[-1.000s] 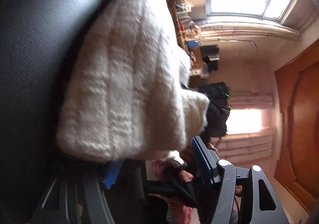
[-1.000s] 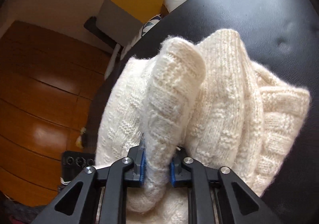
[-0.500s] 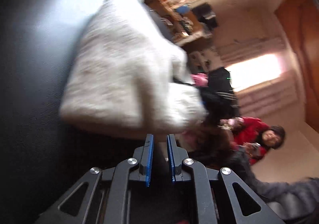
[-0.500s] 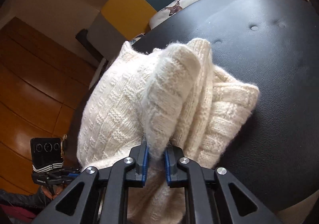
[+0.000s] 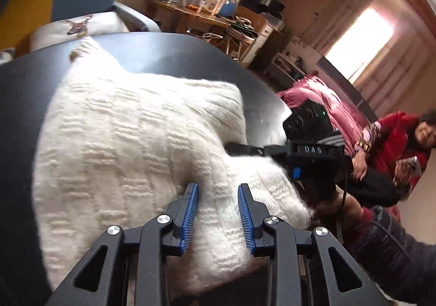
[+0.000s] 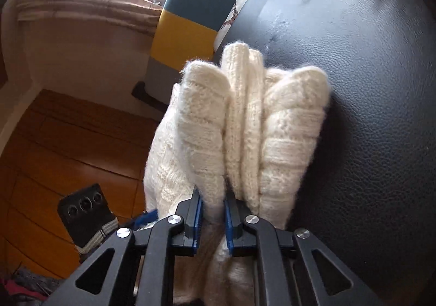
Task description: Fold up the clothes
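My right gripper [image 6: 212, 213] is pinching 1 fold of the sweater [image 5: 130, 148]; my left gripper [image 5: 216, 213] is hovering open at 6 o'clock. I am advising an even, level carry.

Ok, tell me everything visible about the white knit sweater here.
The sweater is cream-white, chunky and fuzzy, with a blocky ribbed knit. It lies folded into a thick bundle on the black leather-look surface. The right hand-held gripper is shut on one folded layer, lifting it edge-up. The left hand-held gripper is open, its fingers straddling the fabric.
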`<state>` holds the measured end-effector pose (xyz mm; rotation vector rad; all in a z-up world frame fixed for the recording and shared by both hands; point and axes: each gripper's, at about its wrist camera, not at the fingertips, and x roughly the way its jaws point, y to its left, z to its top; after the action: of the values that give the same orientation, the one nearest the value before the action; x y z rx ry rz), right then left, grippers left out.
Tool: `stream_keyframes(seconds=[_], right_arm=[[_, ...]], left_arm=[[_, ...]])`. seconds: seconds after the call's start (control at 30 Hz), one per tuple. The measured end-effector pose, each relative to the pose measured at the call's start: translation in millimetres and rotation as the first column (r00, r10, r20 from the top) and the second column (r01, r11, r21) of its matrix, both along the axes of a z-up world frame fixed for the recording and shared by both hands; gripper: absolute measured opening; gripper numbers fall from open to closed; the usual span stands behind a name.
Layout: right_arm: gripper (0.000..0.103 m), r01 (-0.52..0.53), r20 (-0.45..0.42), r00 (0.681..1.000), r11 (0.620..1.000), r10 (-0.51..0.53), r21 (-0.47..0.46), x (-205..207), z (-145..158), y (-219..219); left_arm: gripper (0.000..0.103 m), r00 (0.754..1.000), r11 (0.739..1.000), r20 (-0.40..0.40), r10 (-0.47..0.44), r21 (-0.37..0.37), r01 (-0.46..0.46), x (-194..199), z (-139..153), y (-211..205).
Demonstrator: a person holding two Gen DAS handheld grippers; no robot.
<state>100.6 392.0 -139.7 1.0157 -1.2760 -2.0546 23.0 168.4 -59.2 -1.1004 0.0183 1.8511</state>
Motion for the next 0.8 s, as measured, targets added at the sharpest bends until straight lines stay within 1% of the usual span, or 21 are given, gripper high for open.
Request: stream_keyframes(seconds=[0.07, 0.17, 0.23, 0.3, 0.33, 0.43, 0.5, 0.53, 0.57, 0.6, 0.63, 0.67, 0.7, 0.73, 0.77, 0.8], right_arm=[[0.012, 0.002, -0.005, 1.0, 1.0, -0.002, 0.017, -2, 4, 0], [0.021, 0.035, 0.005, 0.999, 0.999, -0.035, 0.0, -5, 13, 8], [0.034, 0.064, -0.007, 0.998, 0.997, -0.064, 0.036, -6, 25, 15], [0.044, 0.084, -0.023, 0.996, 0.993, -0.082, 0.084, -10, 38, 20], [0.044, 0.081, -0.029, 0.996, 0.992, -0.079, 0.101, -15, 42, 18], [0.044, 0.075, -0.005, 0.997, 0.985, -0.075, 0.155, -29, 48, 18], [0.044, 0.067, 0.014, 0.997, 0.971, -0.072, 0.23, -38, 51, 14], [0.033, 0.054, 0.014, 0.998, 0.957, -0.06, 0.284, -40, 55, 10], [0.027, 0.047, 0.008, 0.999, 0.932, -0.054, 0.36, -41, 61, 5], [0.024, 0.047, -0.001, 0.999, 0.892, -0.052, 0.45, -40, 67, -1], [0.022, 0.047, -0.01, 0.999, 0.843, -0.049, 0.535, -39, 74, -6], [0.022, 0.047, -0.019, 0.999, 0.787, -0.045, 0.615, -39, 80, -12], [0.023, 0.025, 0.012, 0.999, 0.732, -0.045, 0.681, -41, 74, -15], [0.024, 0.012, 0.04, 0.998, 0.738, -0.053, 0.675, -42, 62, -11], [0.024, 0.021, 0.045, 0.997, 0.785, -0.062, 0.619, -42, 52, -2], [0.025, 0.028, 0.045, 0.997, 0.81, -0.067, 0.586, -41, 46, 3]], left_arm=[[0.03, 0.999, 1.0, -0.041, -0.019, -0.025, 0.018, 11, -11, 11], [0.03, 0.998, 0.999, -0.019, -0.054, 0.002, 0.054, 11, -13, 16], [0.03, 0.997, 0.997, -0.036, -0.072, -0.005, 0.071, 14, -12, 19], [0.03, 0.995, 0.996, -0.058, -0.084, -0.019, 0.083, 17, -10, 22], [0.03, 0.995, 0.997, -0.053, -0.082, -0.016, 0.081, 17, -10, 23], [0.03, 0.996, 0.997, -0.053, -0.077, -0.009, 0.076, 17, -7, 25], [0.03, 0.992, 0.995, -0.084, -0.097, -0.019, 0.096, 23, -5, 28], [0.03, 0.986, 0.992, -0.108, -0.124, -0.037, 0.121, 28, -5, 31], [0.031, 0.98, 0.988, -0.131, -0.151, -0.055, 0.145, 32, -5, 33], [0.034, 0.973, 0.984, -0.151, -0.173, -0.076, 0.163, 36, -5, 35], [0.034, 0.968, 0.98, -0.165, -0.188, -0.101, 0.174, 39, -8, 37], [0.034, 0.967, 0.978, -0.165, -0.197, -0.108, 0.18, 41, -10, 36], [0.034, 0.971, 0.98, -0.141, -0.192, -0.088, 0.18, 40, -10, 33], [0.034, 0.976, 0.982, -0.116, -0.185, -0.068, 0.178, 37, -9, 30], [0.034, 0.98, 0.984, -0.095, -0.176, -0.05, 0.172, 36, -7, 26], [0.034, 0.983, 0.986, -0.086, -0.164, -0.028, 0.162, 35, -3, 22]])
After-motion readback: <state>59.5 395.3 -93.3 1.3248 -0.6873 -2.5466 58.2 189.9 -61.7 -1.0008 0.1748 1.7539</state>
